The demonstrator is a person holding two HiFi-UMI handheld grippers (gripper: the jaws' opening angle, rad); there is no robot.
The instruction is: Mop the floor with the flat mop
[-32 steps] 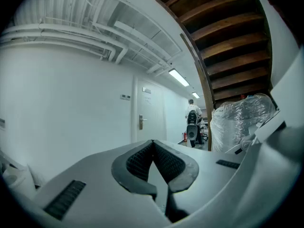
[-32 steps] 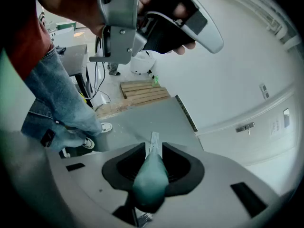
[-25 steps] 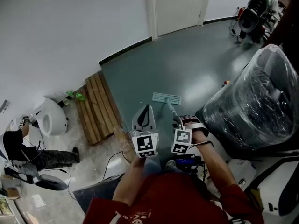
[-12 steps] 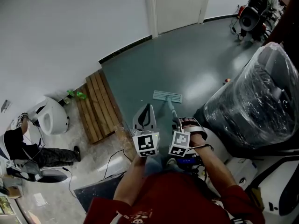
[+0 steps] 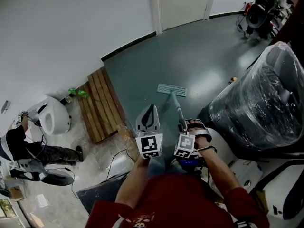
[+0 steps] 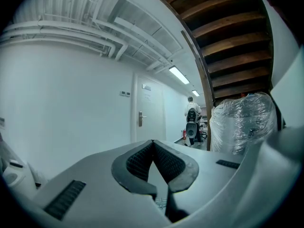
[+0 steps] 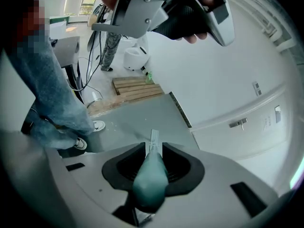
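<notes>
The flat mop's pale head (image 5: 171, 90) lies on the grey-green floor (image 5: 199, 56) ahead of me. Its teal handle (image 5: 176, 108) slants back to my right gripper (image 5: 182, 124), which is shut on it. In the right gripper view the handle (image 7: 151, 175) fills the gap between the dark pads, and the mop head (image 7: 153, 139) shows just beyond them. My left gripper (image 5: 150, 109) hangs beside the handle, to its left, apart from it. In the left gripper view, the left gripper (image 6: 153, 142) has its pads meeting at the tips with nothing between them.
A wooden pallet (image 5: 99, 106) lies to the left along the wall. A large plastic-wrapped bundle (image 5: 266, 103) stands close on the right. A white door (image 5: 183, 4) is at the far end, with a dark machine (image 5: 259, 13) near it. A person (image 5: 23, 148) and cables are at the left.
The mop head has slid a little farther away across the floor, toward the door. Both grippers have shifted slightly with it.
</notes>
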